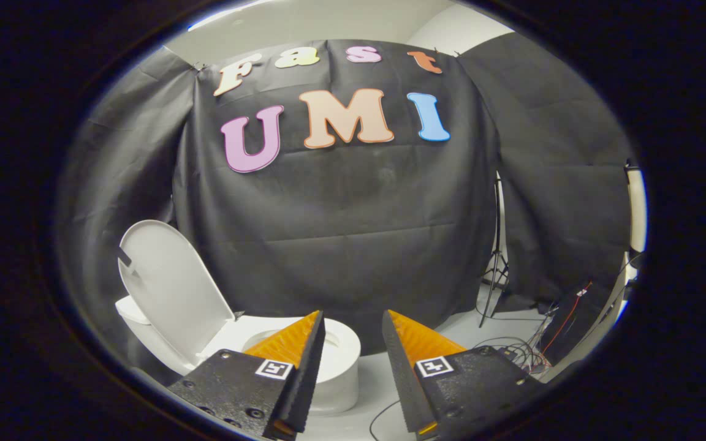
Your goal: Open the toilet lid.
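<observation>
We hold the tongs (pixel 353 321) open with nothing between the fingers, clear of the toilet (pixel 334 367) below and ahead of the left finger. Its lid (pixel 172 288) stands upright, so we judge the opening done.

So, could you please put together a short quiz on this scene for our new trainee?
1. True or false: the toilet lid is raised.
2. What are the gripper fingers doing? A: clamped on the lid; B: apart, holding nothing; C: closed together.
3. Fill in: beyond the fingers, by the cables on the floor, a light ______ stands against the cloth wall.

Key: 1 true; 2 B; 3 stand (tripod).
</observation>
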{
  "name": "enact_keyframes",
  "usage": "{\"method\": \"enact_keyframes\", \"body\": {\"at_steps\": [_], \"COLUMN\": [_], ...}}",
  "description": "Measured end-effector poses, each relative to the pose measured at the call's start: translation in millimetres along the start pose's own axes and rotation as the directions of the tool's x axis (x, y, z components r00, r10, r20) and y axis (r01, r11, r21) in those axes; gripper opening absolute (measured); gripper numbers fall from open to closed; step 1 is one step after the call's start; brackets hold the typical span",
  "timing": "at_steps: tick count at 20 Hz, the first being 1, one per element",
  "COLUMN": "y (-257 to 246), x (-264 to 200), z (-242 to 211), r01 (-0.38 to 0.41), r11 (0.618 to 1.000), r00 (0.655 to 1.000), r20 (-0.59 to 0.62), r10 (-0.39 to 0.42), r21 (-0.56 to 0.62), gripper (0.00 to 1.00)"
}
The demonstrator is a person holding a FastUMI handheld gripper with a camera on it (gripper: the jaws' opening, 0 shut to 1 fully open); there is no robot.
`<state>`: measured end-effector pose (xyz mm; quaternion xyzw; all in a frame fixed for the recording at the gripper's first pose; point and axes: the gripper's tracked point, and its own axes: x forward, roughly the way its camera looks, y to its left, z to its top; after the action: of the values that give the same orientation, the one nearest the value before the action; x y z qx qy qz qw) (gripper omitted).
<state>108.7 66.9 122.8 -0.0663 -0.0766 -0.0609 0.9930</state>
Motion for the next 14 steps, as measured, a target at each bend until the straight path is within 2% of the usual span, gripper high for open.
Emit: {"method": "enact_keyframes", "body": {"at_steps": [14], "y": [-35], "x": [-5], "z": [-10], "r01": [0.016], "r11": [0.999], "r00": [0.998], "r20": [-0.062], "r10": [-0.014], "r21": [0.038], "gripper": [0.56]}}
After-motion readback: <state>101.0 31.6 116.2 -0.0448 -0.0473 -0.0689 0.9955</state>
